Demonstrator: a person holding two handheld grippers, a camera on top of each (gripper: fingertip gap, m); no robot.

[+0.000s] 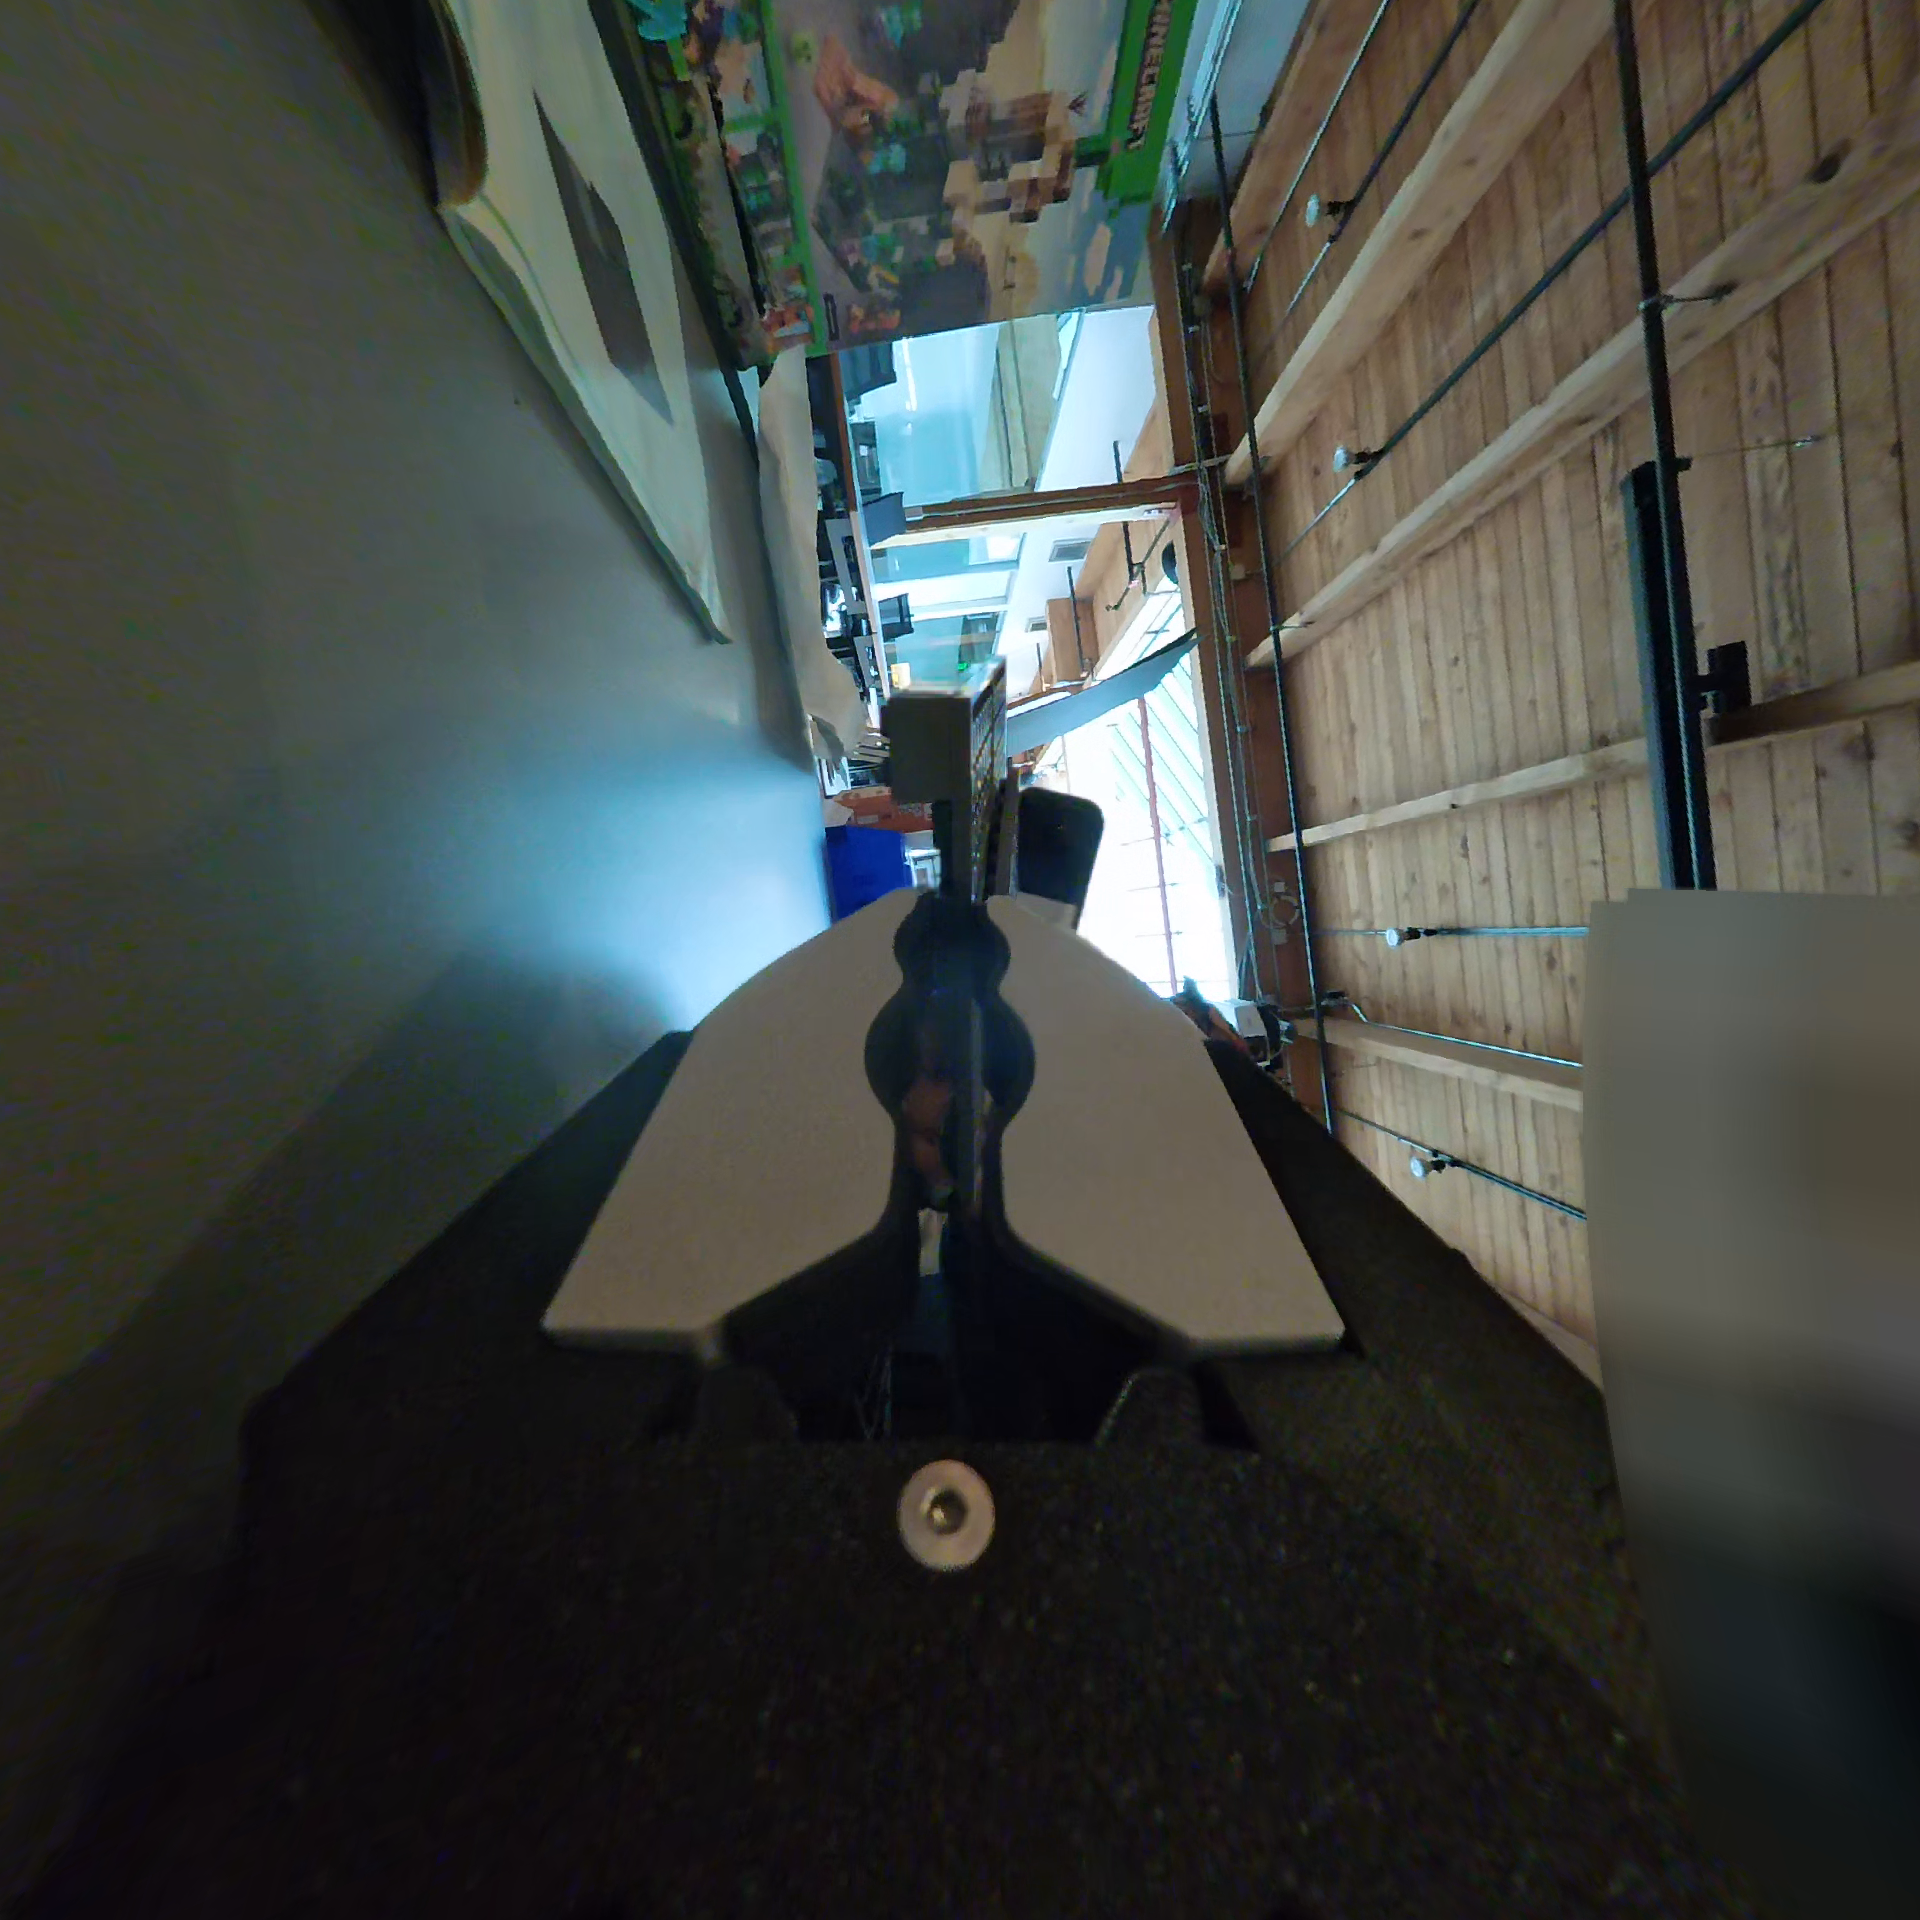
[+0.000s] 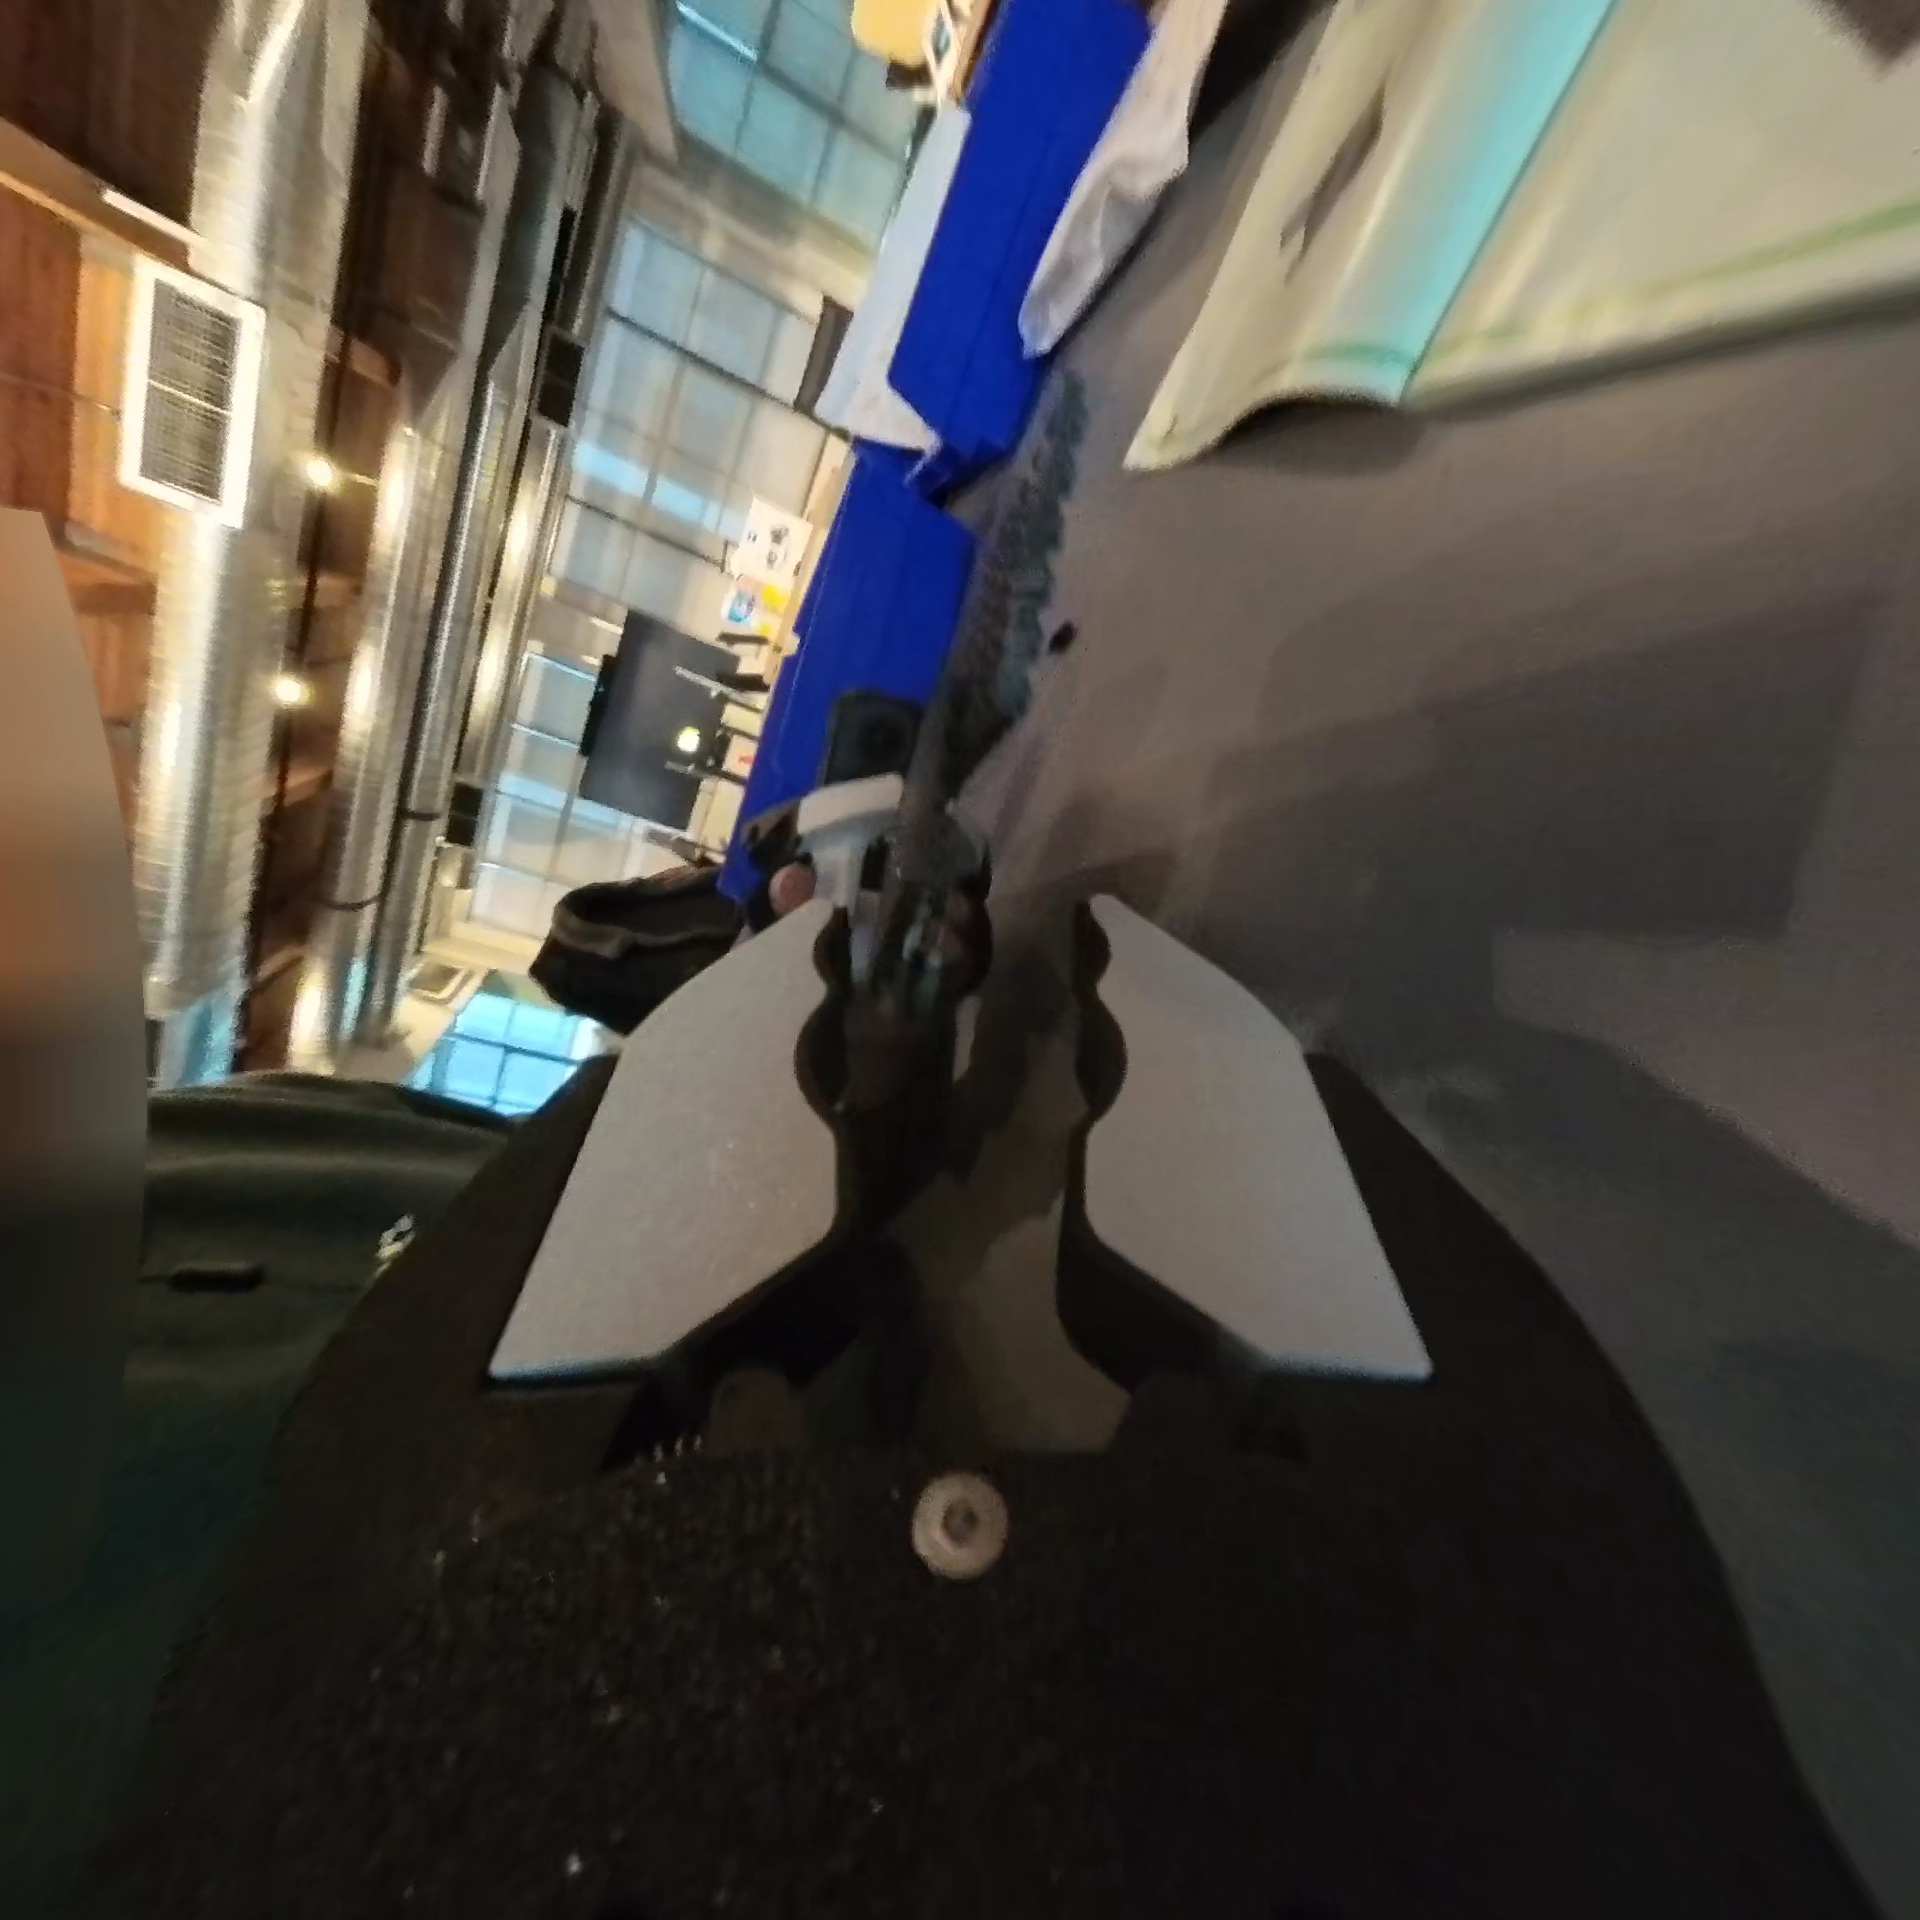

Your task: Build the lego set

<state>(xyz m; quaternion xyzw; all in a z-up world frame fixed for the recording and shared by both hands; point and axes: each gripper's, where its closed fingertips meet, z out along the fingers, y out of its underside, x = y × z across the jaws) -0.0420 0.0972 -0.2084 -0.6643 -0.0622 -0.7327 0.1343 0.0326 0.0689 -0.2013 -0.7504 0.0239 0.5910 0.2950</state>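
My left gripper (image 1: pixel 951 914) is shut on a thin studded lego plate (image 1: pixel 985 769), held edge-on in the air. A grey brick (image 1: pixel 928 746) sits on the plate's far end, on the table side. In the right wrist view the same plate (image 2: pixel 997 582) runs away from my right gripper (image 2: pixel 956 920). Its near end lies between the jaws, close to the left finger, with a gap to the right finger. The right gripper is open. The left gripper's white fingers (image 2: pixel 844 821) grip the plate from the far side. The right gripper's black finger (image 1: pixel 1060 847) shows beside the plate.
The grey table (image 1: pixel 260 727) is under both grippers. A lego box (image 1: pixel 935 156) and an open instruction booklet (image 1: pixel 592 312) lie on it farther off. Blue bins (image 2: pixel 935 343) stand beyond the table edge. A person's sleeve (image 2: pixel 312 1195) is at the left. One gripper's finger ends stand about 9 cm off the other's.
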